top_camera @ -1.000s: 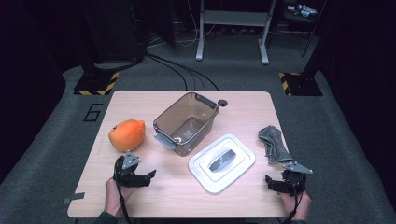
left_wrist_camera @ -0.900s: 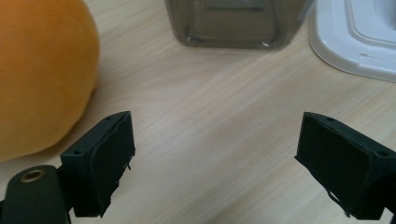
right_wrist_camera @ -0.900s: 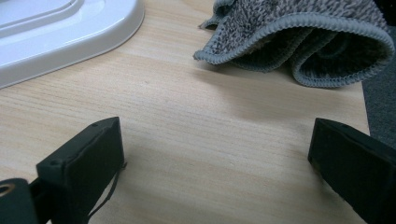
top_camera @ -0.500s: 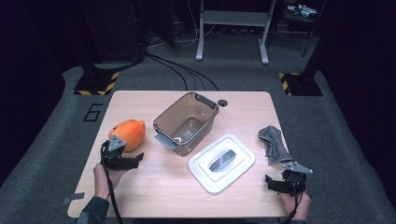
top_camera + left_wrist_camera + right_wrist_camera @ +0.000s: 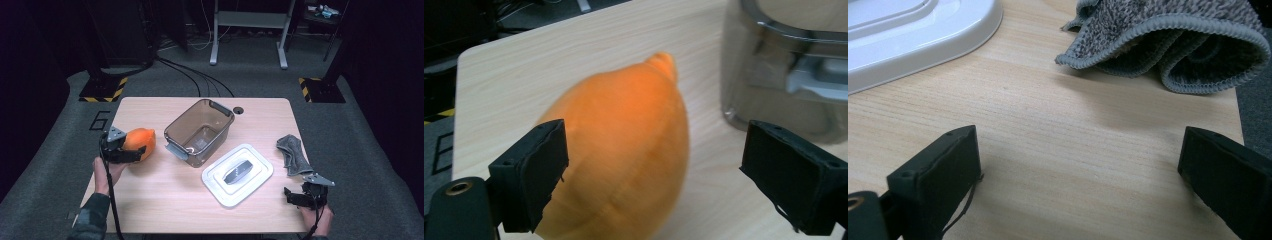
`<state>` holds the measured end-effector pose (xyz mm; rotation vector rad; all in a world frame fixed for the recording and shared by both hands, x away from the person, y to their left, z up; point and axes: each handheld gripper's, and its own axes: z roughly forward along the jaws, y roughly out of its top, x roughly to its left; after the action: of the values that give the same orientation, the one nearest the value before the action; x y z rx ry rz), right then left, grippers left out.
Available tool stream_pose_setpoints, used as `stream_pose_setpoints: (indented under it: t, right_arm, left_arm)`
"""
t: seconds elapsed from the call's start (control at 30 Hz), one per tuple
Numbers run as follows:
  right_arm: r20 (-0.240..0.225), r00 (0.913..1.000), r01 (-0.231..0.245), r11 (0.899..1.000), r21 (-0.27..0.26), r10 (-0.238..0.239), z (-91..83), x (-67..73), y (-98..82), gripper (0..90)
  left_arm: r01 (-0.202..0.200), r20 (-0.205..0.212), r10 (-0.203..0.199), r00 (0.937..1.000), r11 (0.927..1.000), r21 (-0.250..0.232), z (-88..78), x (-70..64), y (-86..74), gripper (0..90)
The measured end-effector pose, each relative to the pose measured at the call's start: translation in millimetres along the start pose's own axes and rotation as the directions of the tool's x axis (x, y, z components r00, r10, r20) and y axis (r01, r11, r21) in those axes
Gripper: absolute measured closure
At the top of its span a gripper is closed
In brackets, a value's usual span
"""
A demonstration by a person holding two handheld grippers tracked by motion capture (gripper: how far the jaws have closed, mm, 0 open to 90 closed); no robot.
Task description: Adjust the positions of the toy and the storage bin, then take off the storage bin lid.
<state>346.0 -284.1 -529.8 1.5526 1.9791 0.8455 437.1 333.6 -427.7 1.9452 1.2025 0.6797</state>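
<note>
**Desk:** Where does the orange fruit [image 5: 624, 150] lie against the jaws?

**Photographer:** Near the tabletop's left edge, about midway along it. The left gripper [image 5: 131, 152] has its jaws spread wide around the fruit. In the left gripper view, one jaw sits right against the fruit's flank, though contact cannot be confirmed; the other stands apart from it, with bare wood between.

**Desk:** So nothing is clamped?

**Photographer:** No. The fruit rests on the table [image 5: 150, 200], its pointed end toward the clear container [image 5: 199, 131], which stands just beside it toward the centre.

**Desk:** And the other hand?

**Photographer:** The right gripper [image 5: 292, 196] sits low by the front right corner, jaws also wide apart over bare wood. The white lid [image 5: 237, 174] lies near it toward the middle, and the grey cloth [image 5: 292, 155] is crumpled at the right edge.
</note>
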Motion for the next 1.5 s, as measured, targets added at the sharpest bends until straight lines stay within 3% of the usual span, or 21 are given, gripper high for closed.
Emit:
stream_pose_setpoints:
  t: [0.23,0.37,0.5,0.63,0.77,0.93,1.03,1.13,1.27,1.37,1.5]
  right_arm:
    - [0.001,1.0,-0.001,1.0,0.0,0.001,0.0,0.0,0.0,2.8]
    - [0.0,1.0,0.0,1.0,0.0,0.0,0.0,0.0,0.0,2.8]
    - [-0.001,1.0,0.005,1.0,-0.002,-0.005,0.3,-0.5,0.1,2.8]
    - [0.0,1.0,0.006,1.0,-0.002,-0.006,0.3,-0.5,0.2,2.8]
    - [0.0,1.0,0.005,1.0,-0.002,-0.005,0.3,-0.5,0.2,2.8]
    - [0.0,1.0,0.006,1.0,-0.002,-0.006,0.3,-0.5,0.2,2.8]
    - [0.0,1.0,0.005,1.0,-0.002,-0.005,0.3,-0.5,0.2,2.8]
    - [0.0,1.0,0.006,1.0,-0.002,-0.006,0.3,-0.5,0.2,2.8]
    - [0.0,1.0,0.005,1.0,-0.002,-0.005,0.3,-0.5,0.2,2.8]
    - [0.0,1.0,0.005,1.0,-0.002,-0.005,0.3,-0.5,0.1,2.8]
    - [0.0,1.0,0.006,1.0,-0.002,-0.006,0.3,-0.5,0.2,2.8]
  left_arm:
    - [0.012,0.003,-0.012,0.9999,0.9989,0.045,19.5,9.2,6.2,10.8]
    - [-0.003,-0.022,0.004,0.9998,0.9983,0.059,24.9,8.4,7.2,10.3]
    - [-0.02,-0.072,0.024,0.9971,0.9983,0.054,28.8,7.9,8.4,10.4]
    - [0.015,-0.075,-0.009,0.9972,0.9973,0.073,34.4,14.1,10.4,10.5]
    - [0.03,-0.084,-0.02,0.9963,0.9923,0.12,42.9,20.3,11.0,11.7]
    - [0.03,-0.093,-0.018,0.9955,0.9914,0.127,48.5,20.1,11.5,12.0]
    - [0.024,-0.092,-0.009,0.9957,0.9861,0.165,51.9,19.3,10.2,18.6]
    - [0.026,-0.077,-0.012,0.997,0.9818,0.188,56.0,17.4,8.7,34.6]
    - [0.044,-0.069,-0.032,0.9971,0.9825,0.181,58.7,16.8,7.3,51.7]
    - [0.048,-0.08,-0.035,0.9962,0.9836,0.174,57.2,15.4,7.6,57.1]
    - [0.037,-0.082,-0.023,0.9963,0.9852,0.167,54.0,15.5,6.7,58.0]
